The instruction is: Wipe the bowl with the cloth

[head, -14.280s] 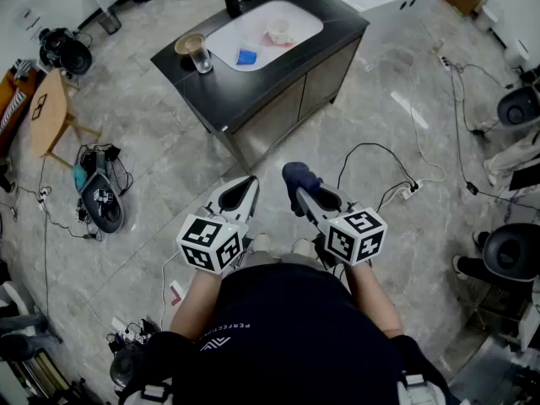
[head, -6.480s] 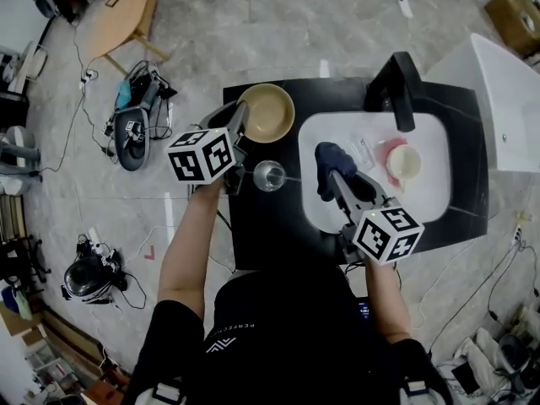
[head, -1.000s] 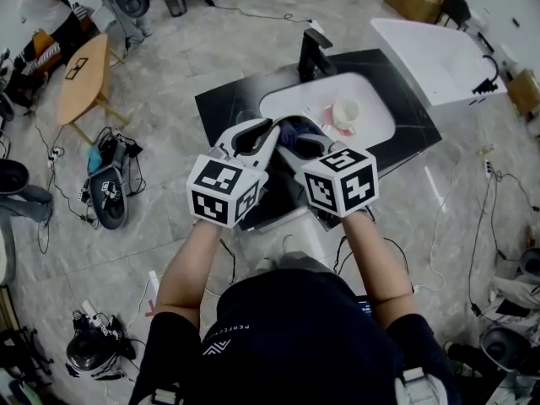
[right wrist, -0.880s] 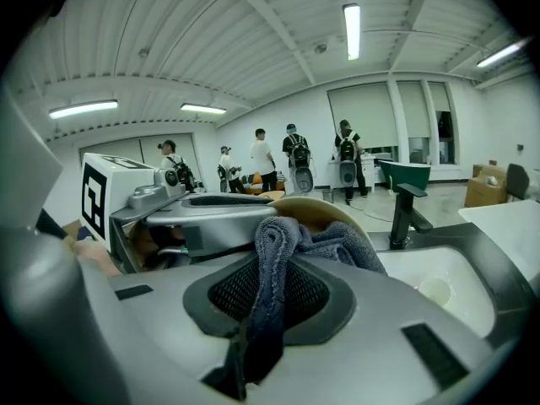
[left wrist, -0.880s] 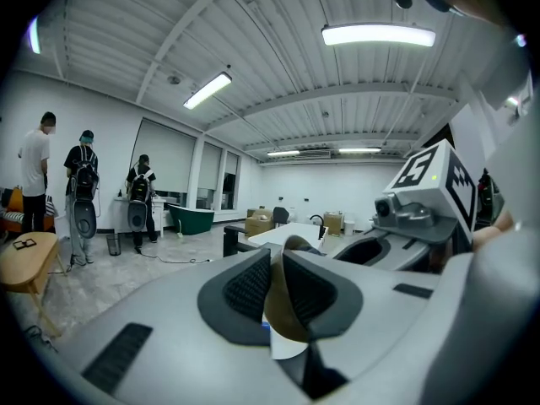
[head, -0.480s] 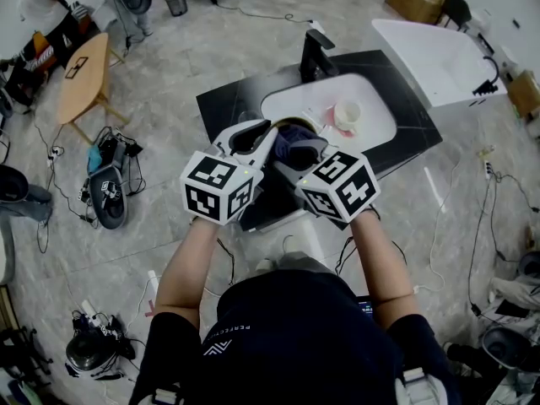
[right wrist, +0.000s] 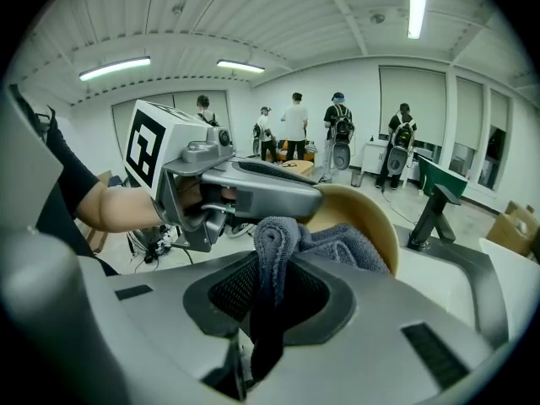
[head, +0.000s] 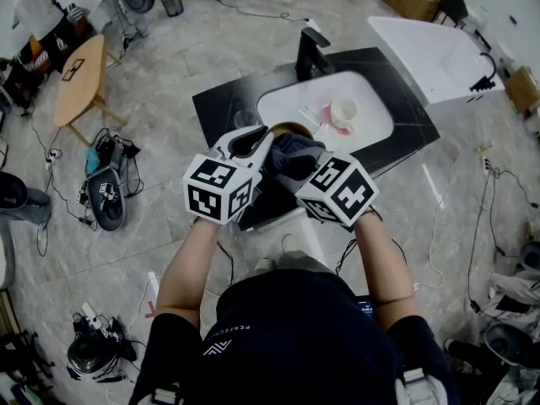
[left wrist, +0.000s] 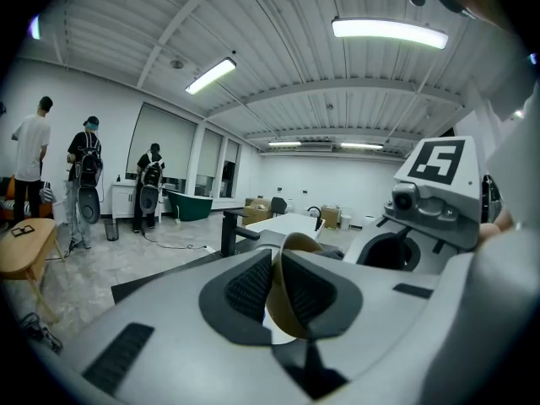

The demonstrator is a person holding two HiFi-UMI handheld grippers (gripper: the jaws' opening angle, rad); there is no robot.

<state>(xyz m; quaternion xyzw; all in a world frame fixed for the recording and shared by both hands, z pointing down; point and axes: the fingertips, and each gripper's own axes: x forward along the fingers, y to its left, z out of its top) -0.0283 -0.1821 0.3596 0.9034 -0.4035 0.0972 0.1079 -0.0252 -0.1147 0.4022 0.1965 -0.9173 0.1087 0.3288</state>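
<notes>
Bowl (left wrist: 297,245) rim in left gripper (left wrist: 276,287); cloth (right wrist: 283,241) in right gripper (right wrist: 268,292), inside bowl.

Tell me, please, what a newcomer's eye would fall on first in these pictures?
The left hand-held gripper clamps the rim of a tan bowl, held up above the black counter. The right hand-held gripper is shut on a dark blue cloth, bunched against the bowl's inside.

Terry, plastic and polished stone
The cloth (right wrist: 283,239) is dark blue terry, nappy and looped; the bowl (right wrist: 371,218) is tan, smooth, faintly sheened. The left tool (left wrist: 277,289) and right tool (right wrist: 268,287) are matt grey plastic with black ribbed pads (right wrist: 228,297). The desk (head: 215,108) top is glossy black; the floor (head: 211,32) looks like polished grey marbled stone.
</notes>
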